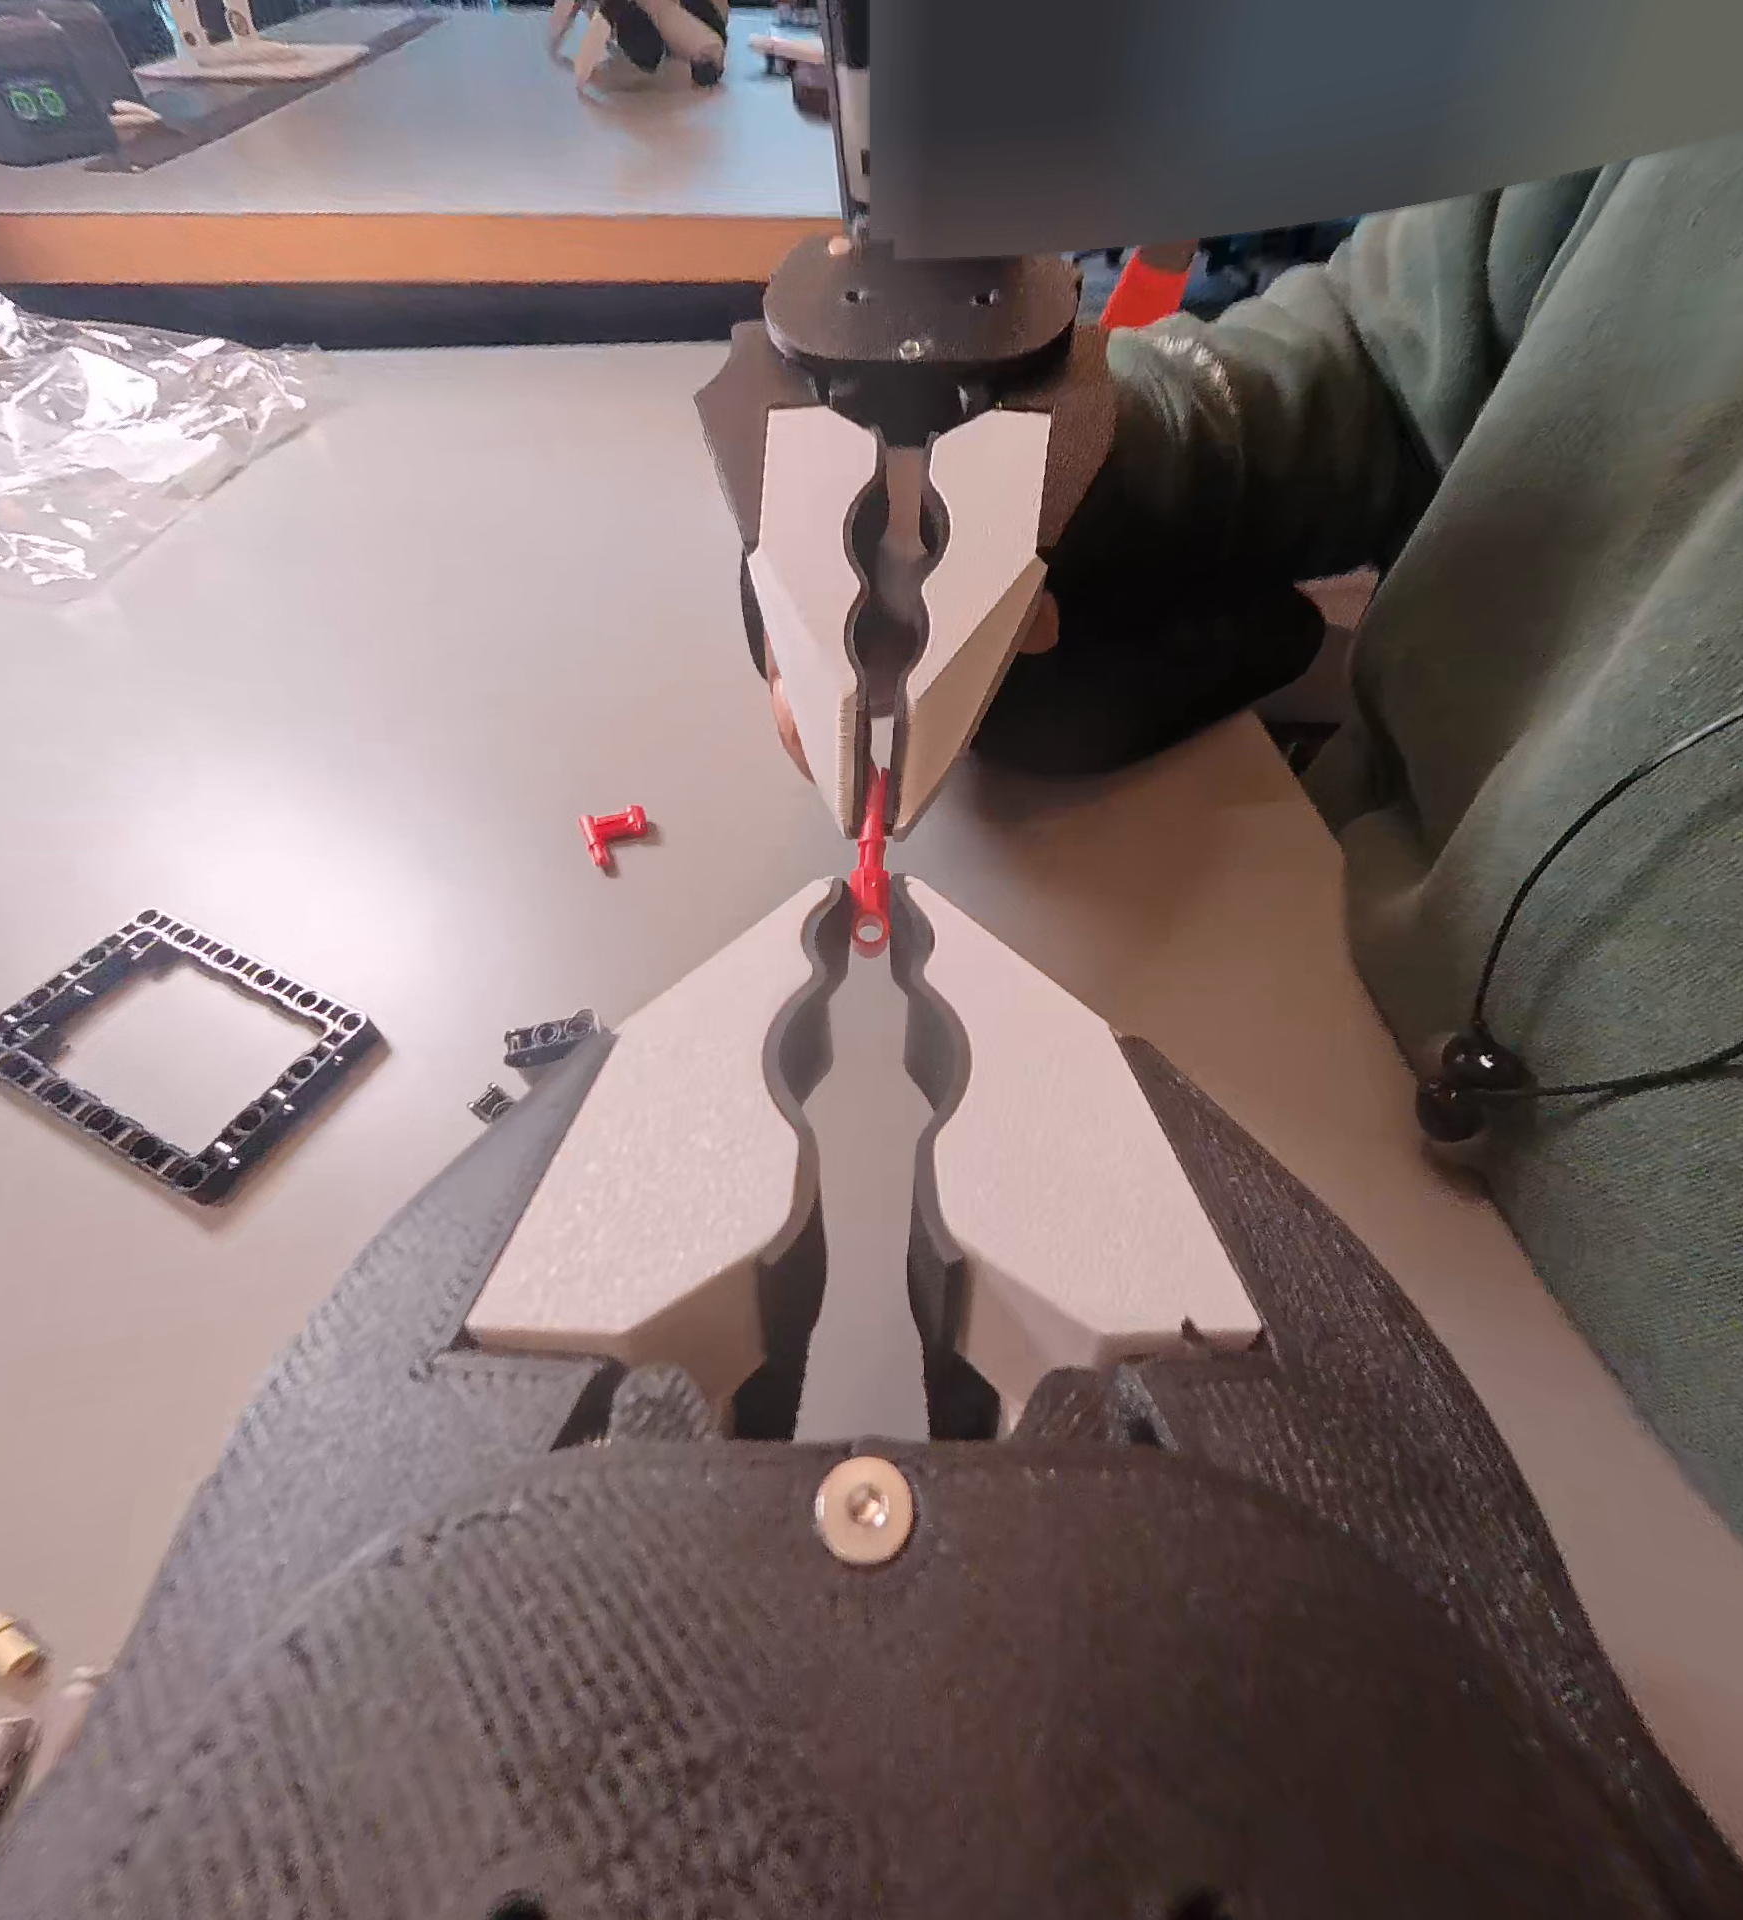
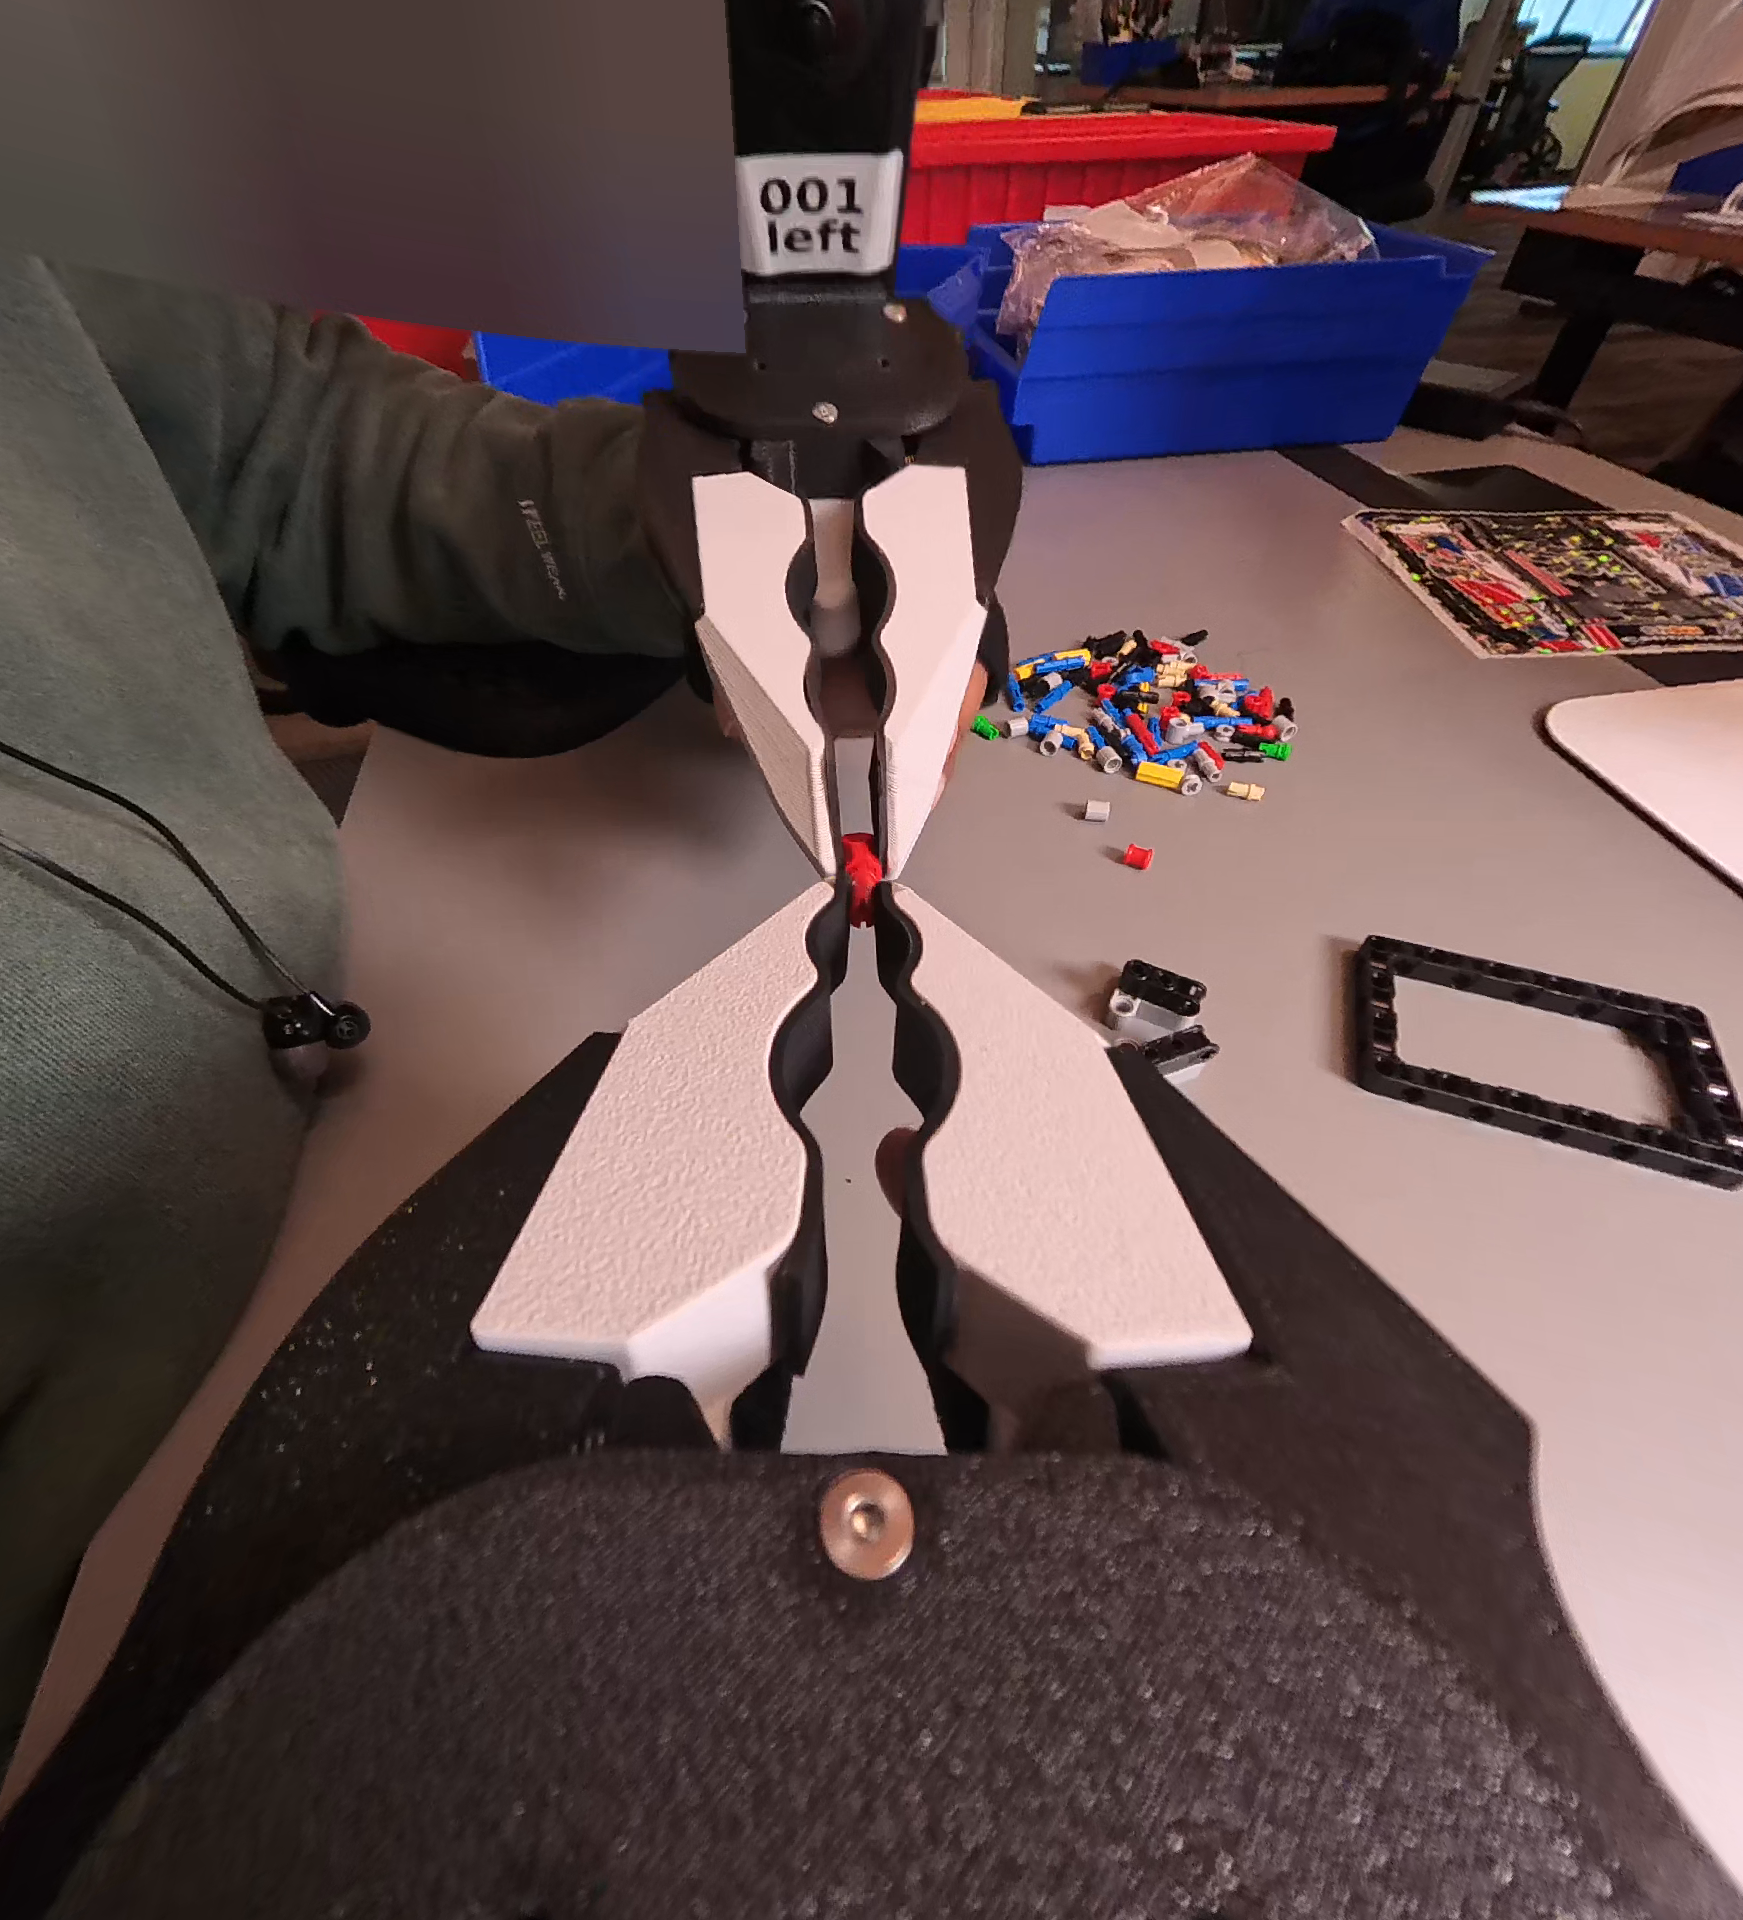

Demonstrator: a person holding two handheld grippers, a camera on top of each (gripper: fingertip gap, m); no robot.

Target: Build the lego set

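- Left gripper and right gripper meet tip to tip above the desk, fingers narrowed, both pinching one small red lego piece.
- Left wrist view alone shows a loose red connector left of the tips and a crumpled plastic bag farther off.
- Right wrist view alone shows a pile of mixed small pieces right of the tips, a printed sheet and blue bins beyond.
- Both views show the black square frame lying flat.
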